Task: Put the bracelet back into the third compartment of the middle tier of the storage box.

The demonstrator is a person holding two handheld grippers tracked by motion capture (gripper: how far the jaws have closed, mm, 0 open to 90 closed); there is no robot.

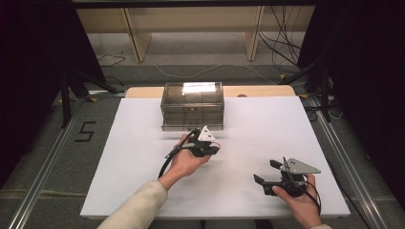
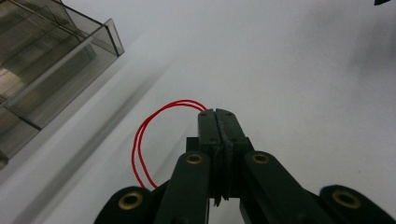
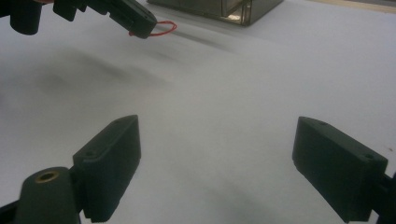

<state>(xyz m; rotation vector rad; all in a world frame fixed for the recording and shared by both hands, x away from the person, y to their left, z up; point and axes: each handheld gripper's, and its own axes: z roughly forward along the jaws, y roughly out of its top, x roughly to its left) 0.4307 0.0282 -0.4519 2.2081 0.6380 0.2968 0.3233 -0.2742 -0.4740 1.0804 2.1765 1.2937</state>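
A smoky clear plastic box (image 1: 192, 106) with a lid stands at the far middle of the white table top (image 1: 267, 129). Just in front of it, a hand holds my left gripper (image 1: 214, 150) with its jaws pressed together and nothing between them. The left gripper view shows those shut jaws (image 2: 217, 113), a thin red wire loop (image 2: 140, 135) beside them, and the box (image 2: 42, 60) at the upper left. My right gripper (image 1: 265, 171) rests near the front right with its jaws wide apart over bare white surface (image 3: 217, 123). Its view also takes in the left gripper (image 3: 142, 25) and the box (image 3: 224, 7).
The white top ends at a wooden strip (image 1: 258, 90) behind the box. Metal rails (image 1: 43, 167) run along both sides over grey floor, with a "5" (image 1: 85, 131) marked at the left. A wooden frame (image 1: 138, 43) and loose cables (image 1: 282, 43) lie beyond.
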